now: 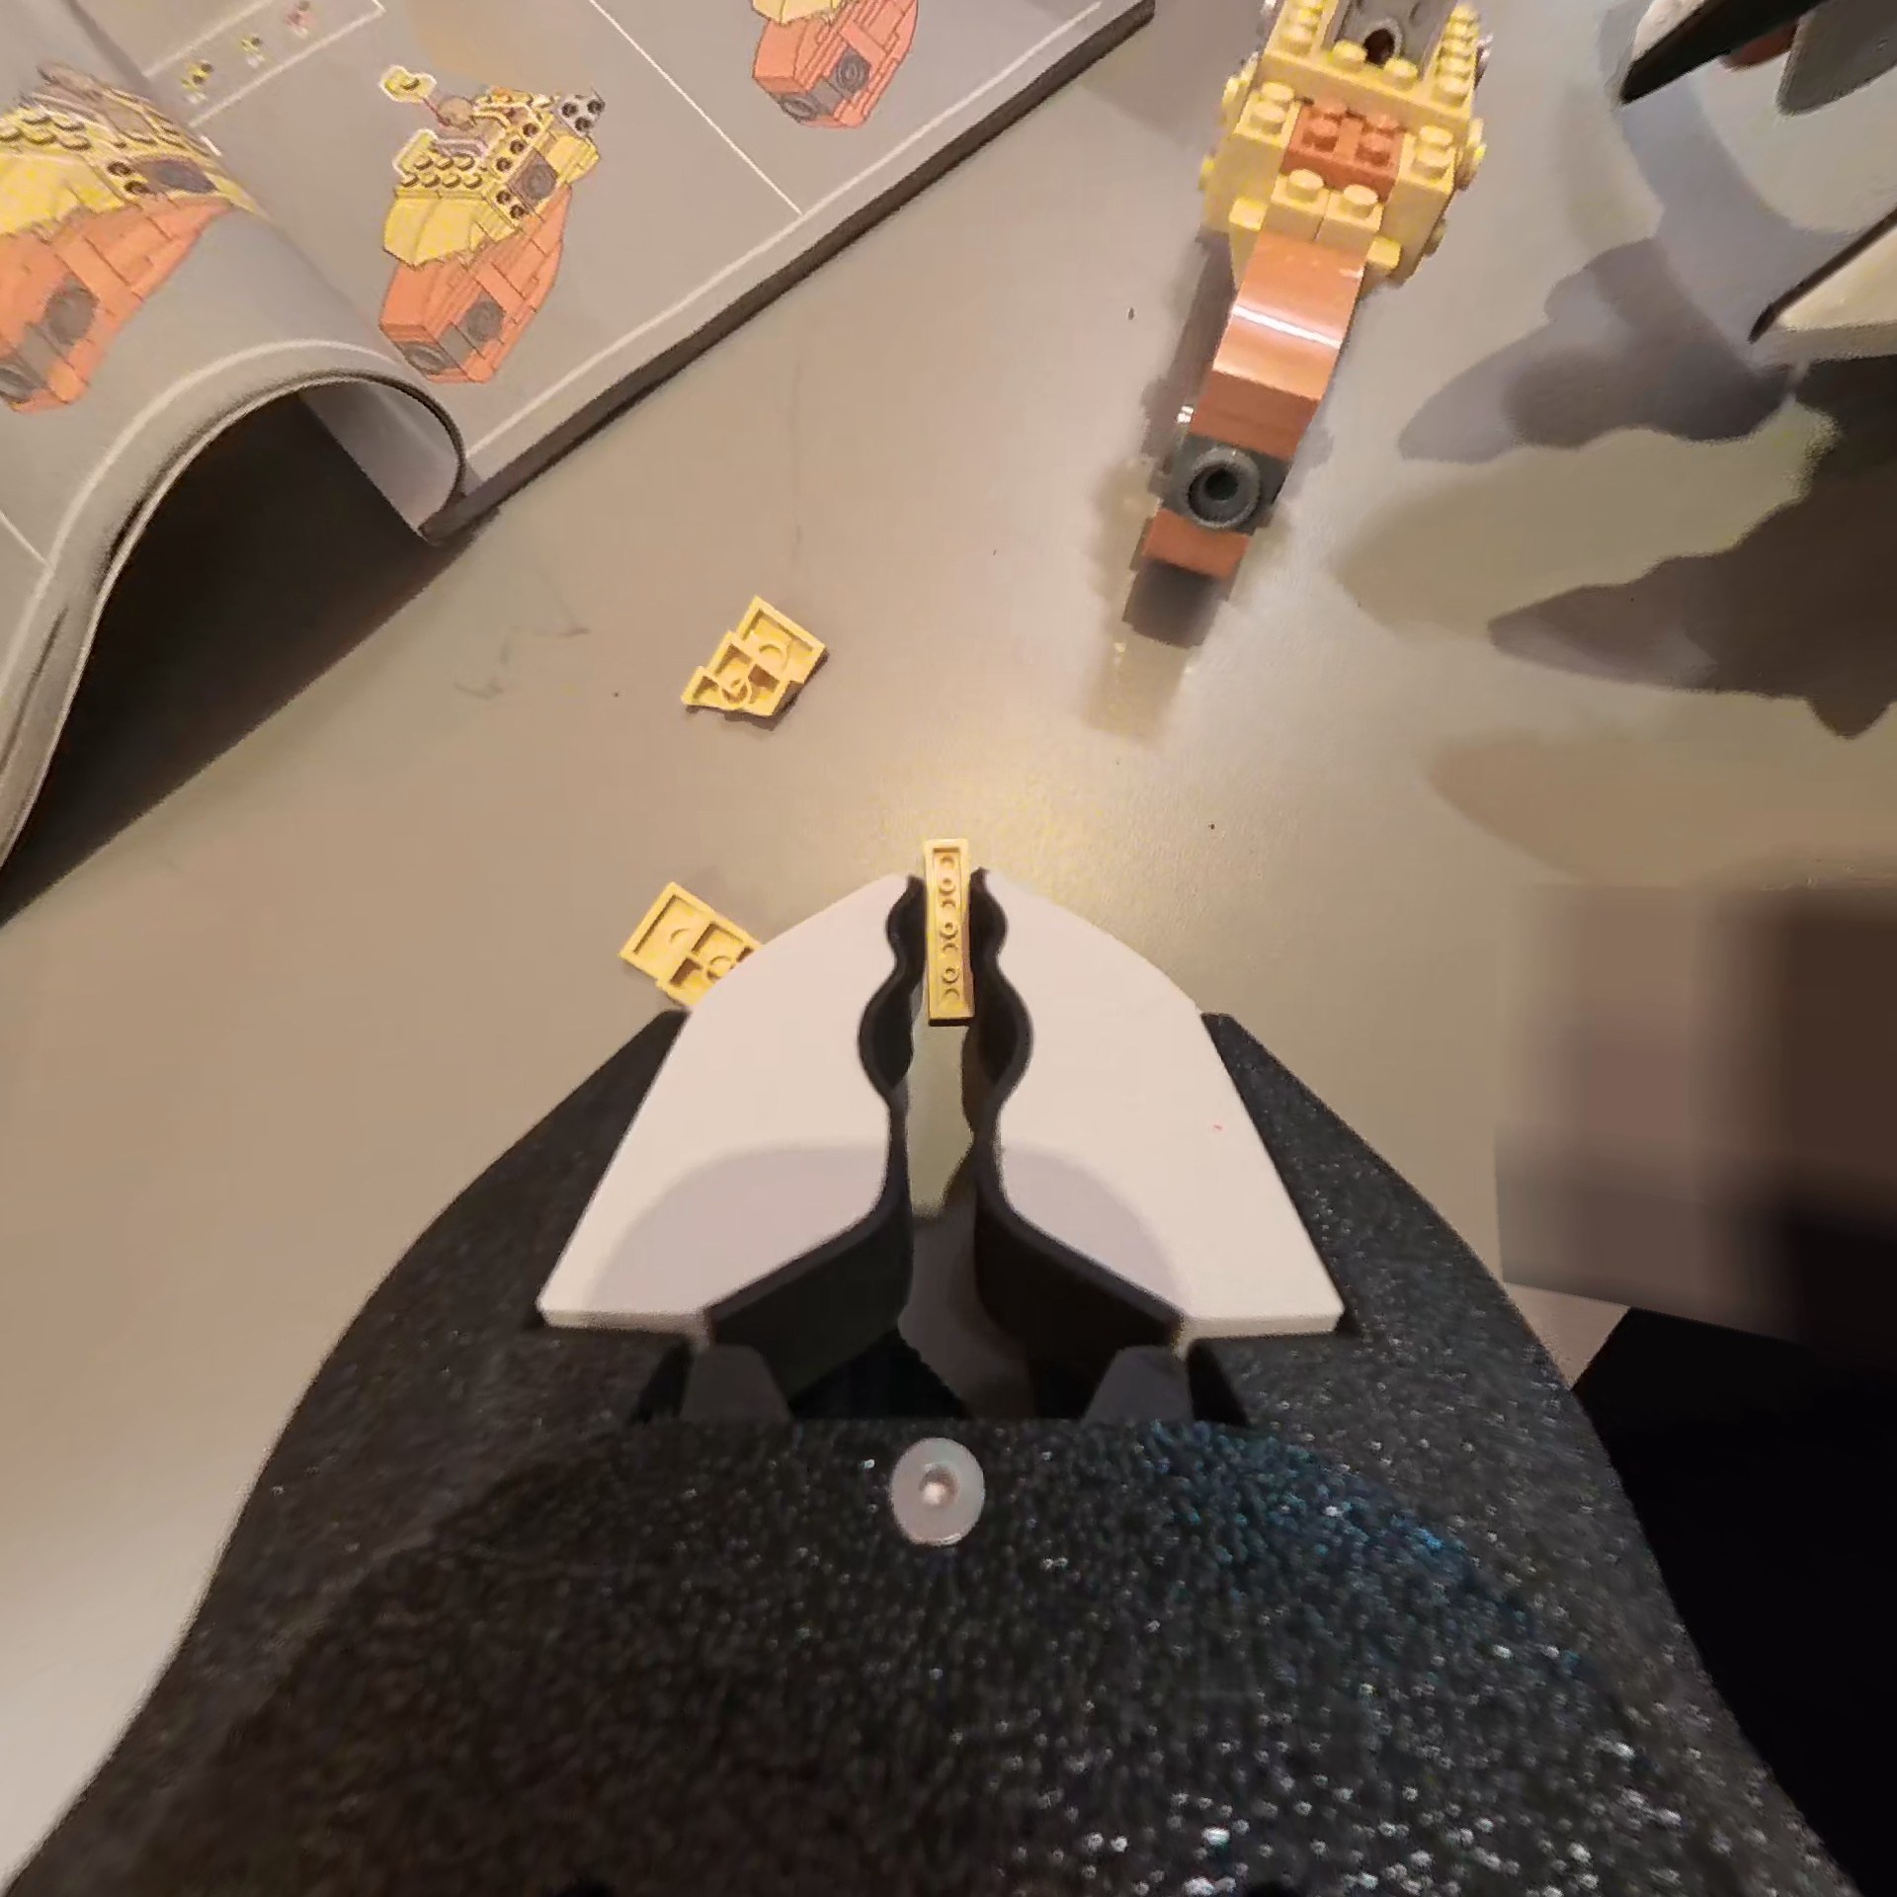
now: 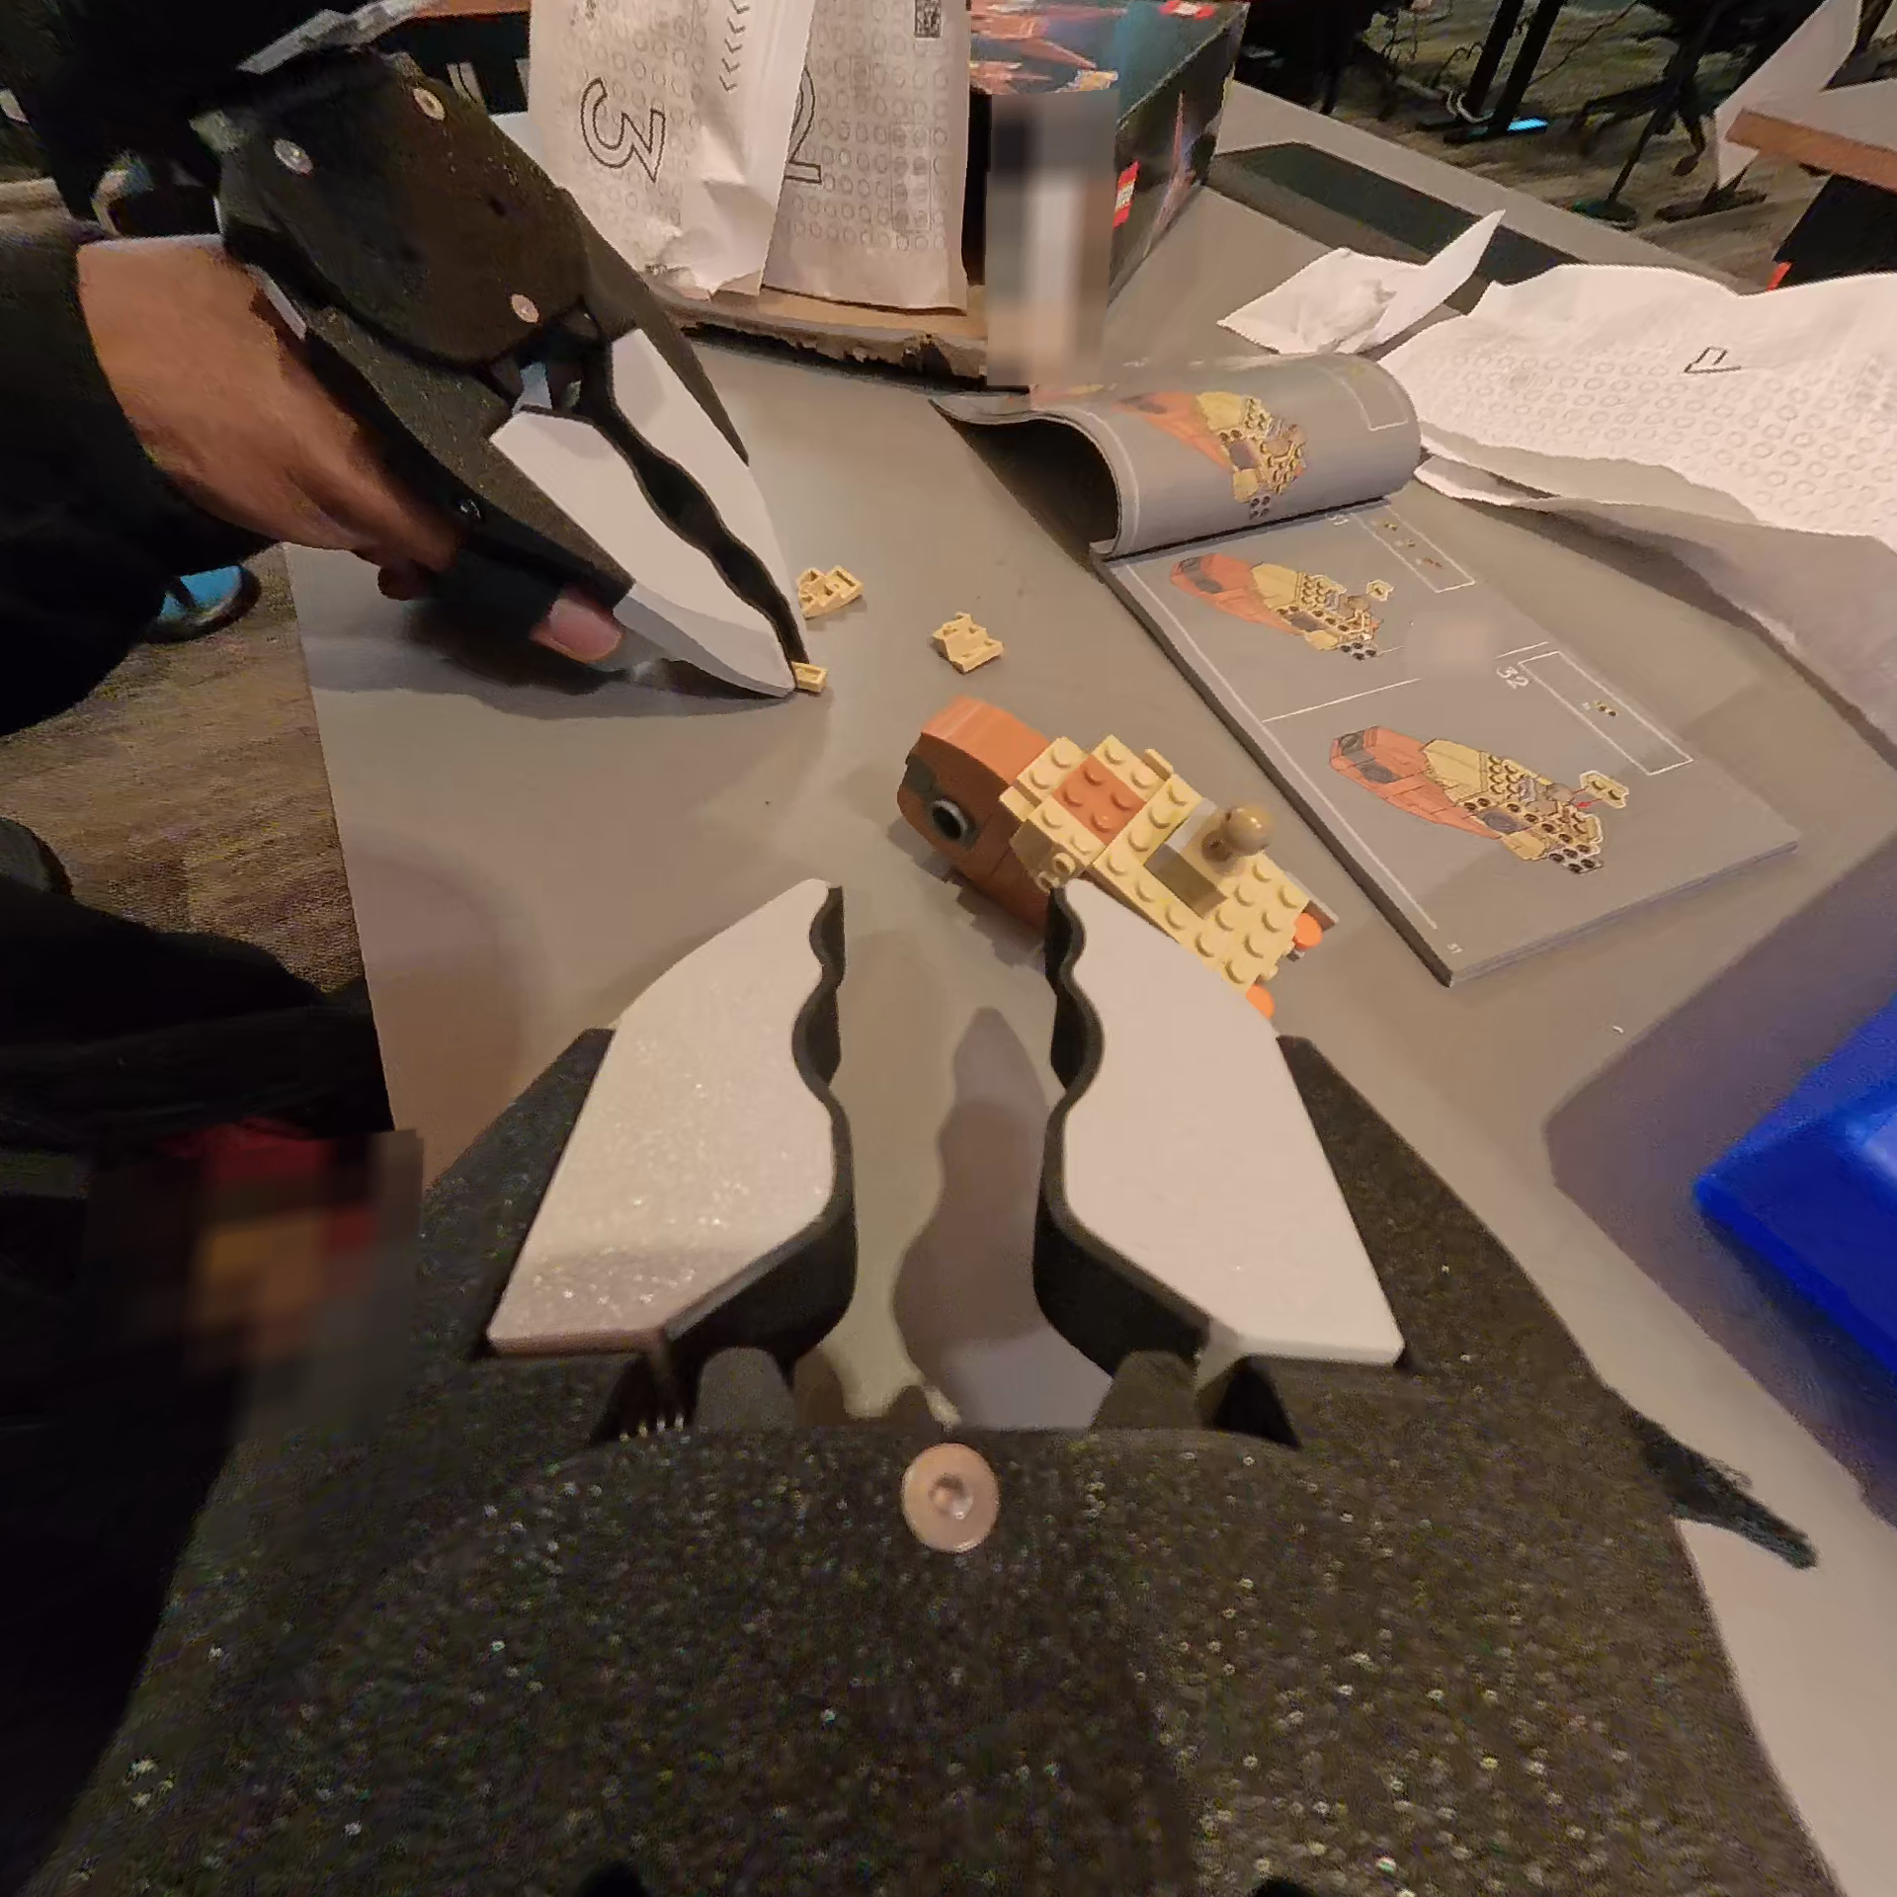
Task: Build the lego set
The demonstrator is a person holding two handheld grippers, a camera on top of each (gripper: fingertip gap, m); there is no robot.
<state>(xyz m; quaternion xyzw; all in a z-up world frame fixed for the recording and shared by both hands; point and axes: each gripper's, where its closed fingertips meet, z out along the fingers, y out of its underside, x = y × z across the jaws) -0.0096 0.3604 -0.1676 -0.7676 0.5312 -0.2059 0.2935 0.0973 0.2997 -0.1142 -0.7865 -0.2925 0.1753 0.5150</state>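
Note:
In the left wrist view my left gripper [image 1: 944, 883] is shut on a narrow tan plate [image 1: 949, 929], which stands on edge between the fingertips with its underside towards the camera. In the right wrist view the same gripper [image 2: 790, 667] has its tips down at the grey table [image 2: 575, 821], with the plate's end [image 2: 809, 675] showing there. My right gripper [image 2: 950, 903] is open and empty, hovering just in front of the brown-and-tan model [image 2: 1109, 821]. The model also shows in the left wrist view [image 1: 1324, 205], lying on the table.
Two loose tan plates [image 1: 758, 662] [image 1: 686, 942] lie near my left fingertips. An open instruction booklet [image 2: 1437, 719] lies beyond the model. Paper bags [image 2: 719, 133] and a box [image 2: 1160, 123] stand at the back. A blue bin [image 2: 1817, 1181] is at the right. The table edge runs along the left. Spacing between my two grippers at the tips: around 15 cm.

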